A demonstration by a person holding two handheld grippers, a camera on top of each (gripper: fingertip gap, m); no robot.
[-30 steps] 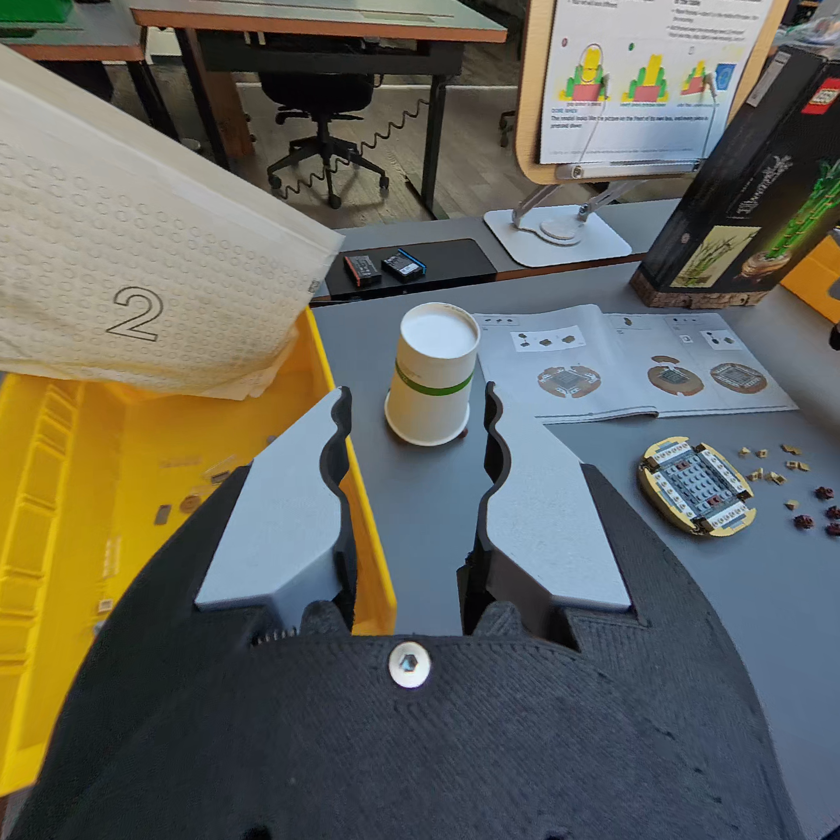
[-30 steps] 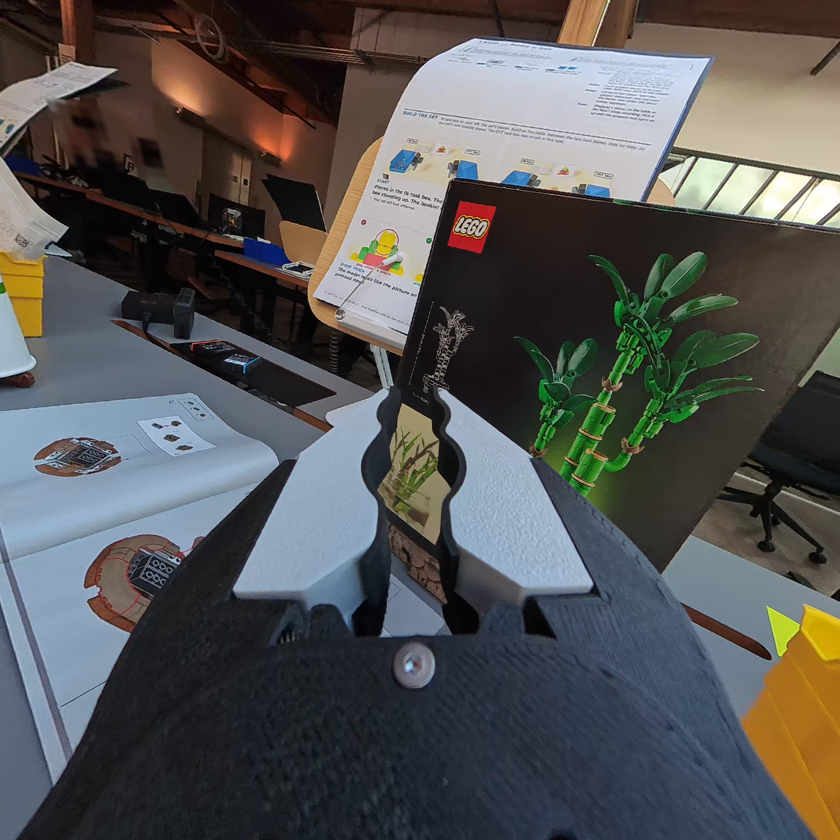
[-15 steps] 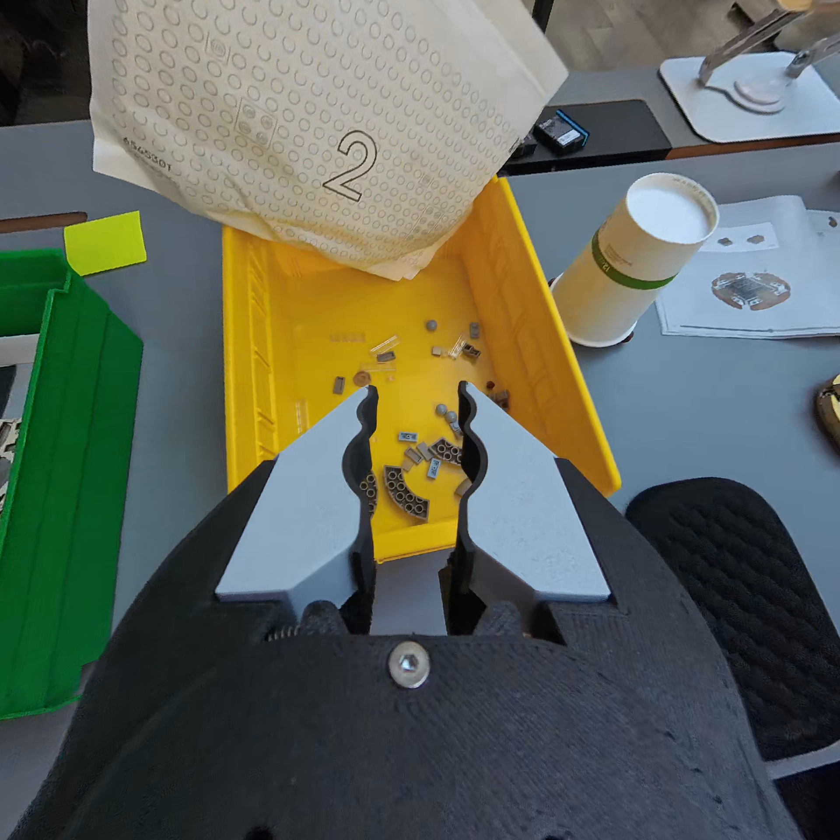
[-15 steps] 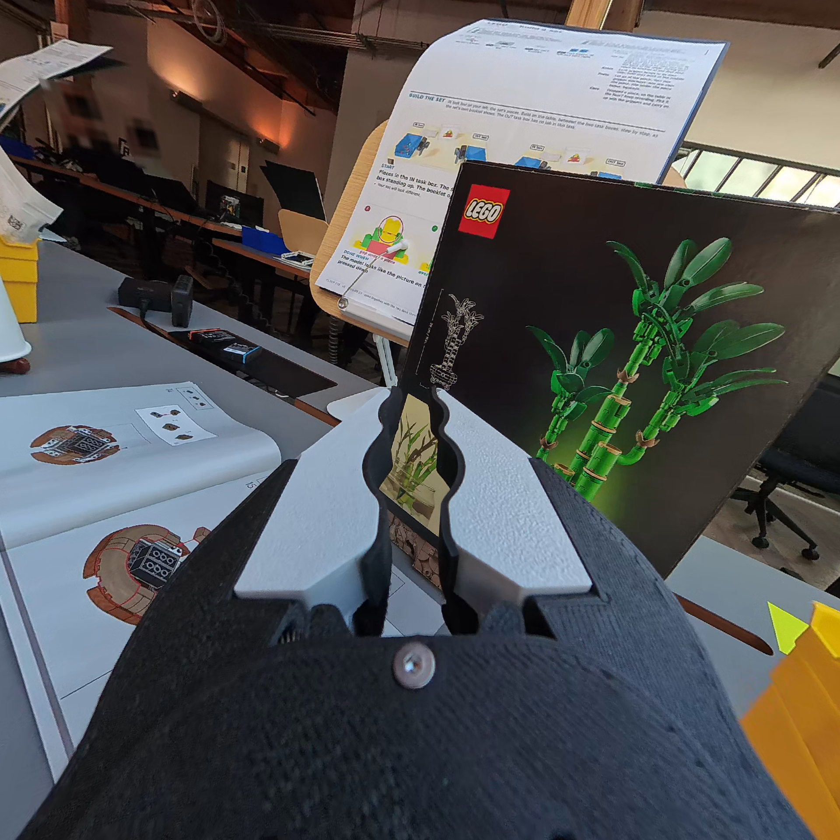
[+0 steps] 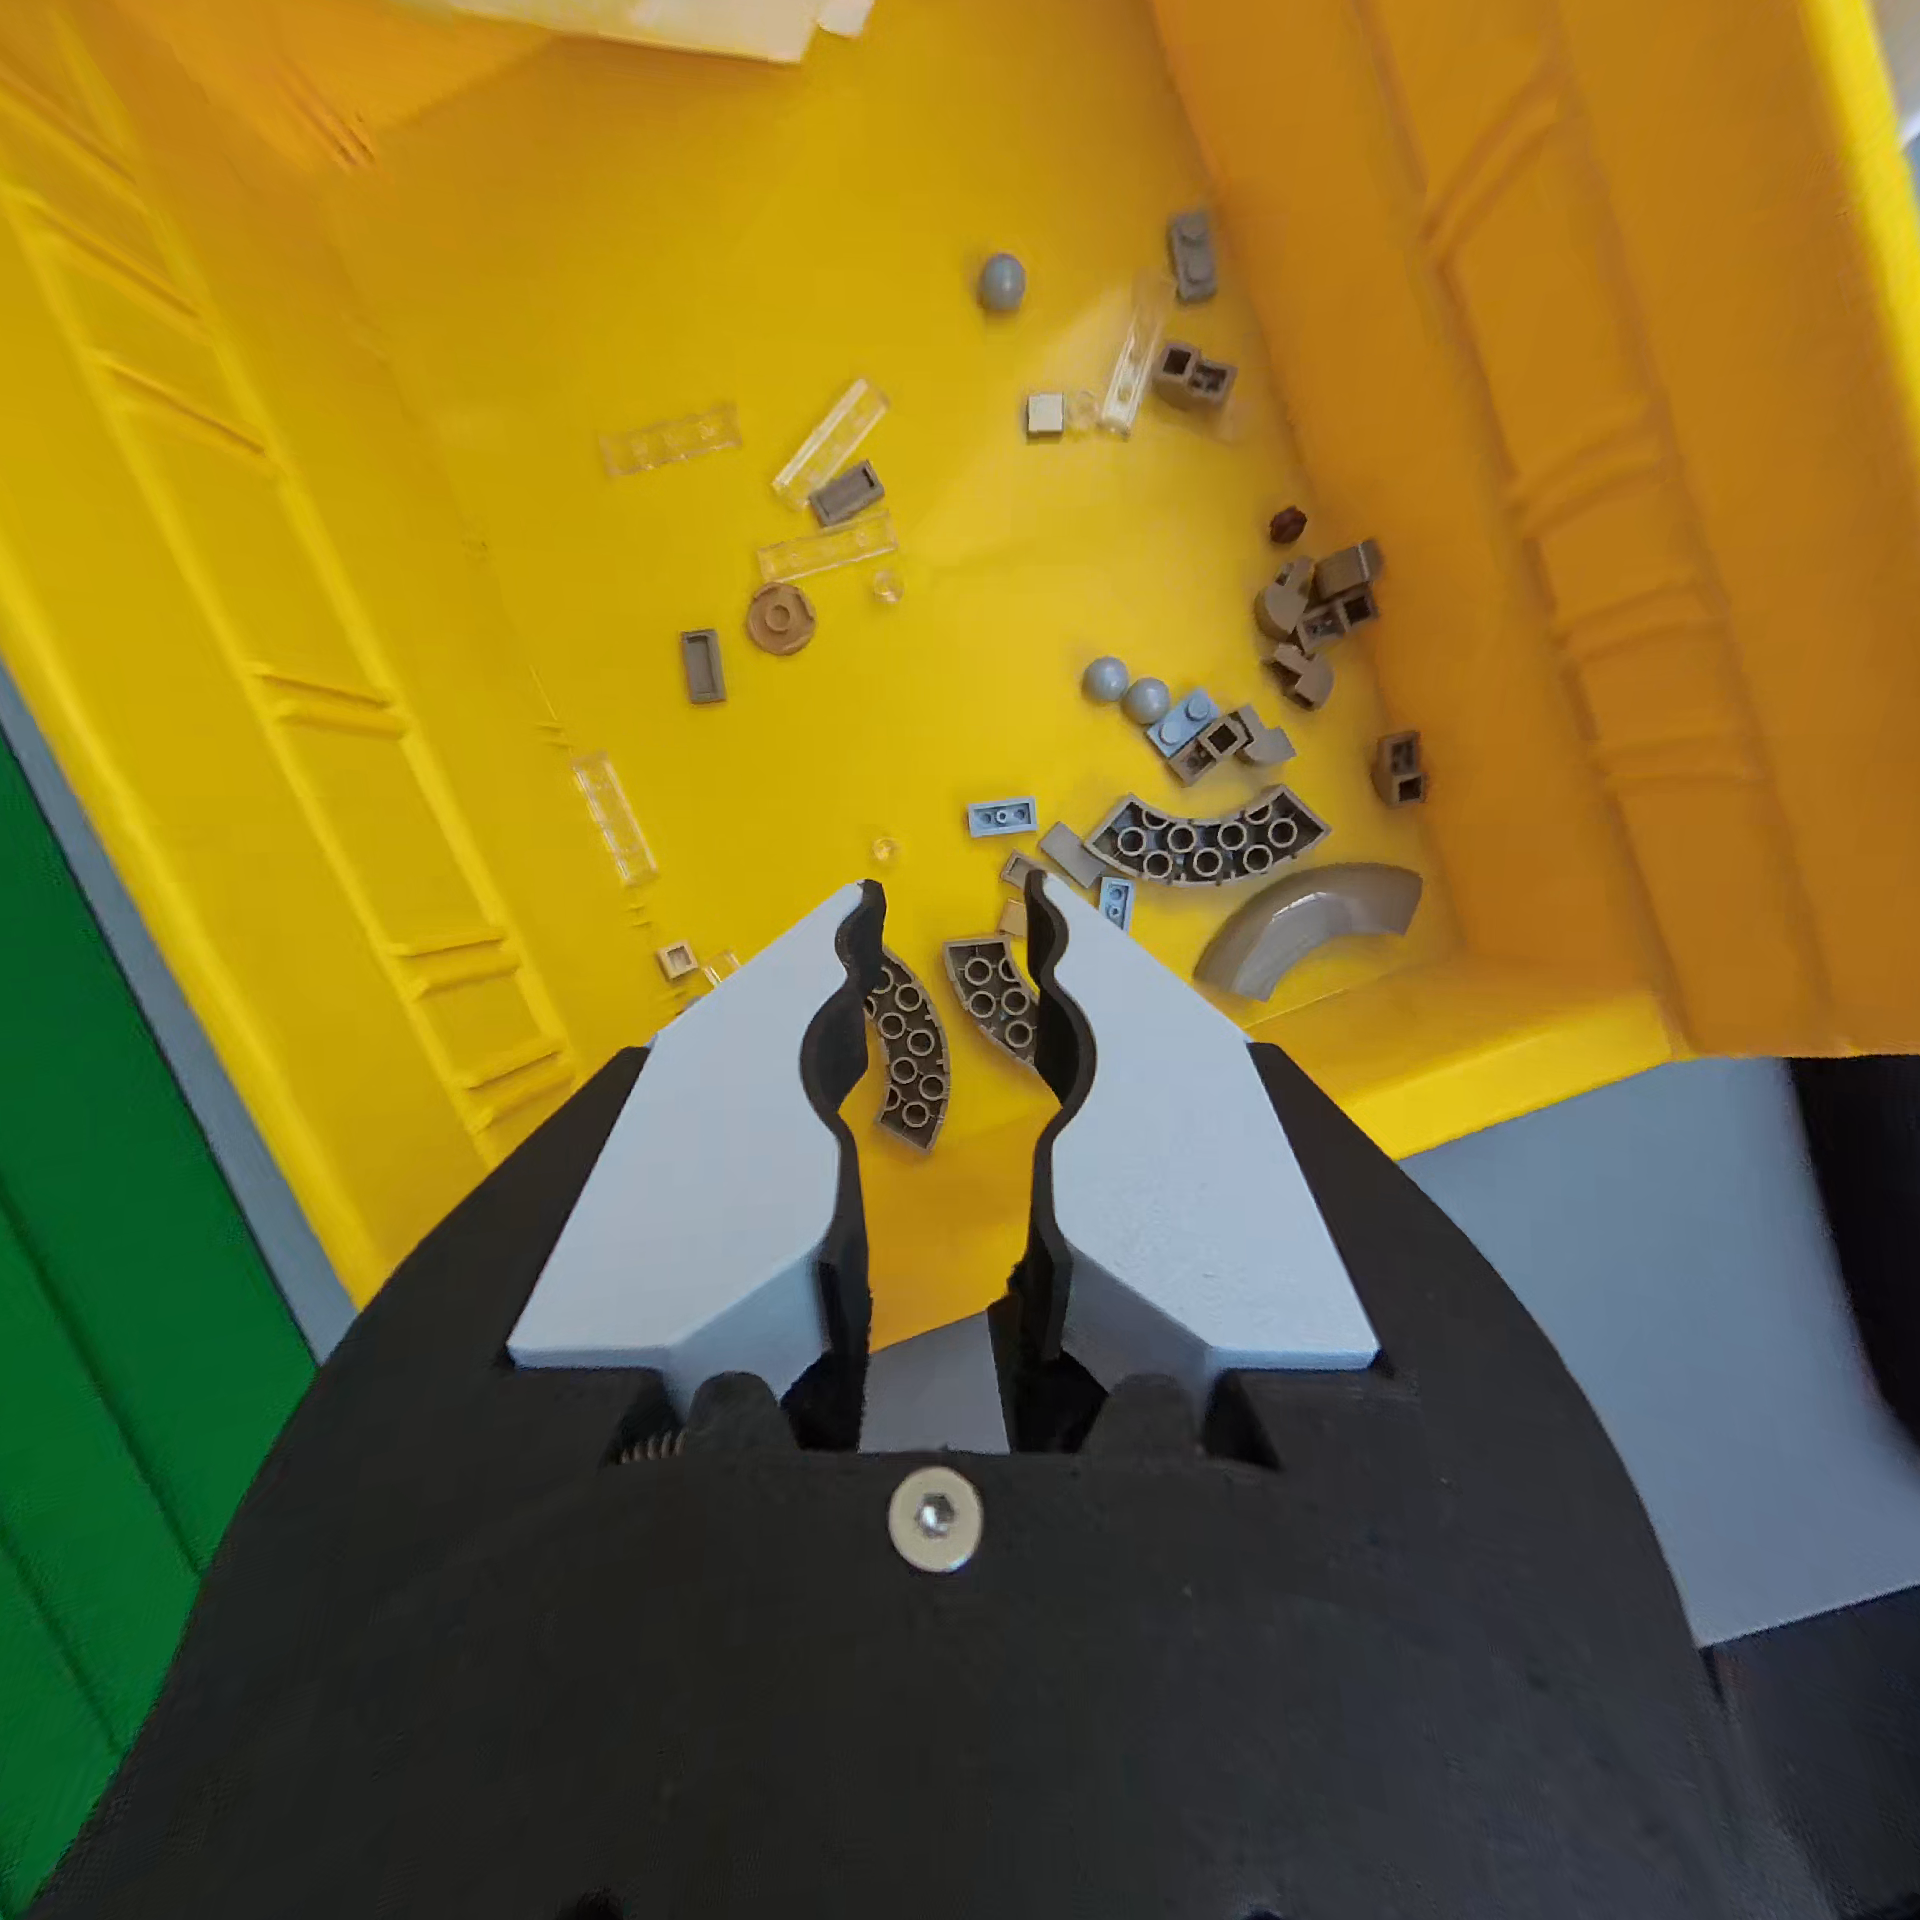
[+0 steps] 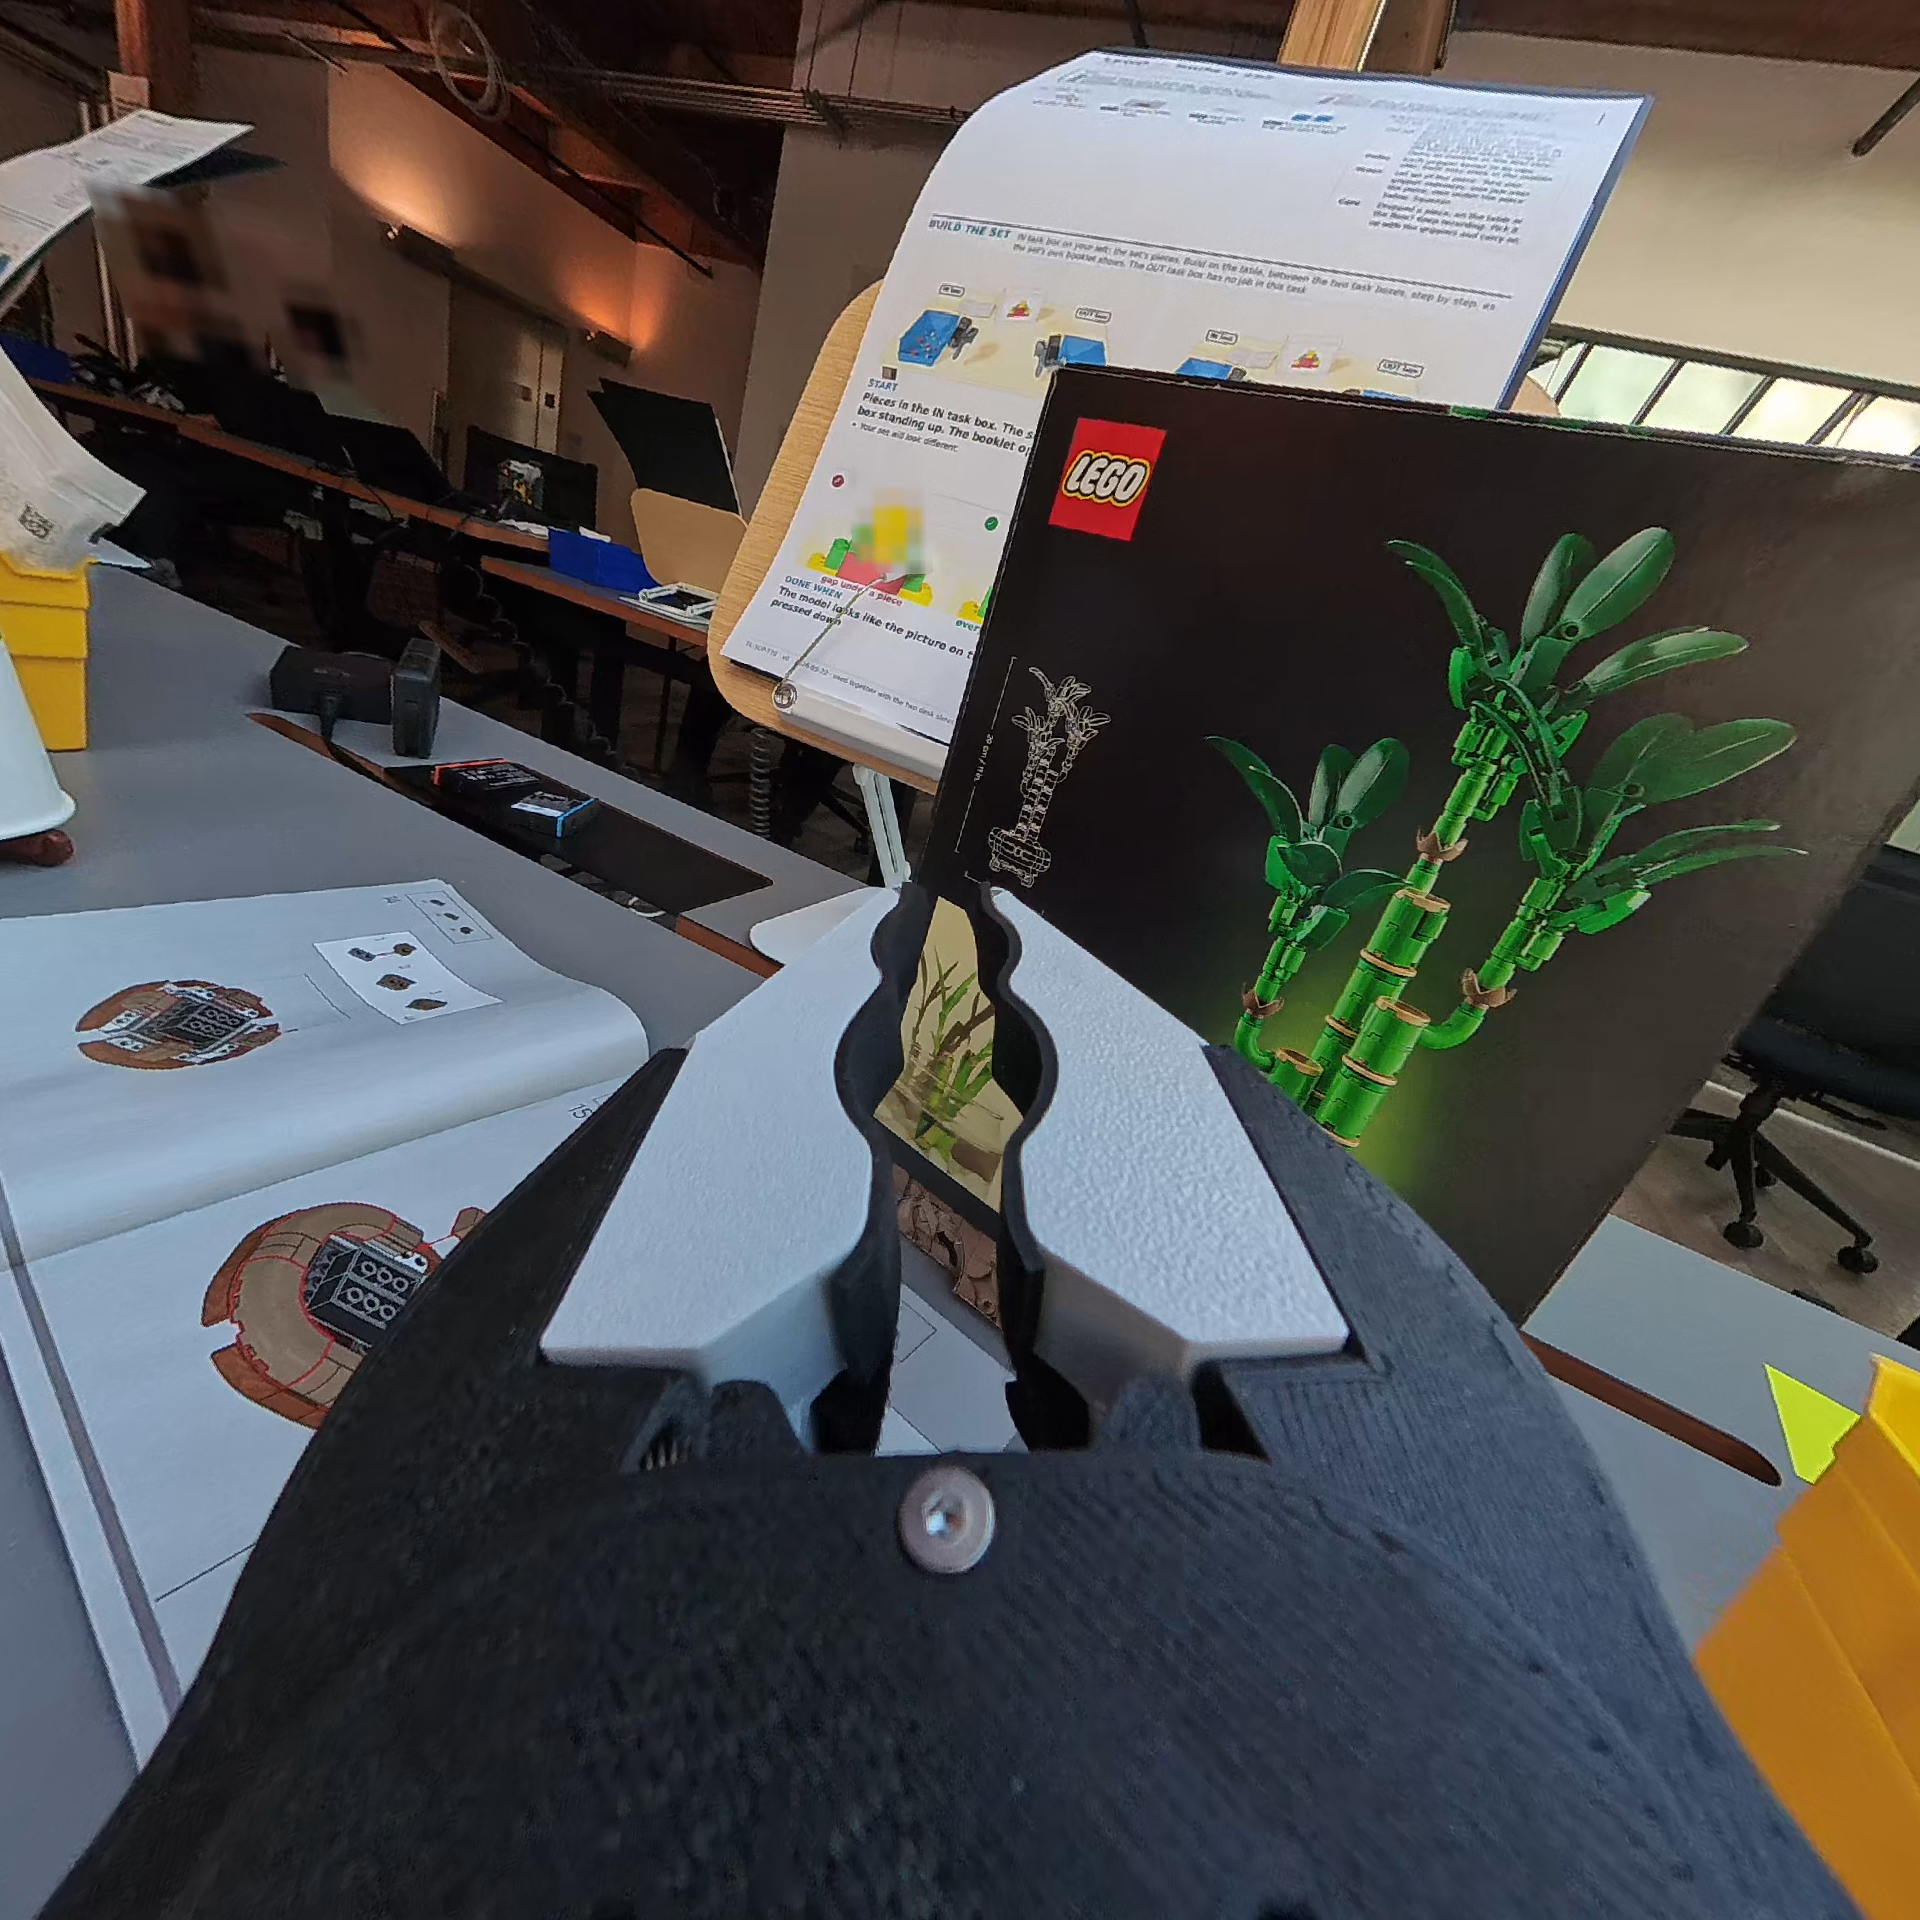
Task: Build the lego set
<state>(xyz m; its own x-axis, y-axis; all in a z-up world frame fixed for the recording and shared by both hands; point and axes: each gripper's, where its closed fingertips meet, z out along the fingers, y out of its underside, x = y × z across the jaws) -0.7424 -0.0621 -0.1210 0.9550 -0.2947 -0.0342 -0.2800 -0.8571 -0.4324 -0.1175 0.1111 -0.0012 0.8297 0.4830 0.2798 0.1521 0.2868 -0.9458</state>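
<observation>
In the left wrist view, a yellow bin [image 5: 1558, 436] holds several loose grey, tan and clear lego pieces. Two dark tan curved bricks [image 5: 912, 1049] [image 5: 1000, 997] lie studs-down right under my left gripper [image 5: 951, 891], which is open and empty just above them. A longer curved brick [image 5: 1205, 840] and a smooth tan arch [image 5: 1309, 925] lie to the right. In the right wrist view, my right gripper [image 6: 948, 896] is open and empty, held above the open instruction booklet [image 6: 260, 1039], pointing at the black lego box [image 6: 1455, 727].
A green bin [image 5: 94, 1351] stands left of the yellow one. A paper sheet on a stand [image 6: 1195, 364] rises behind the box. A second yellow bin [image 6: 1849, 1610] is at the right edge. A white cup's base [image 6: 26, 790] and small black devices [image 6: 499, 790] sit on the grey table [image 6: 229, 821].
My left gripper swung left from the paper cup and dropped down into the yellow bin, closing in on the curved bricks. Its jaws narrowed somewhat. The right gripper barely moved.
</observation>
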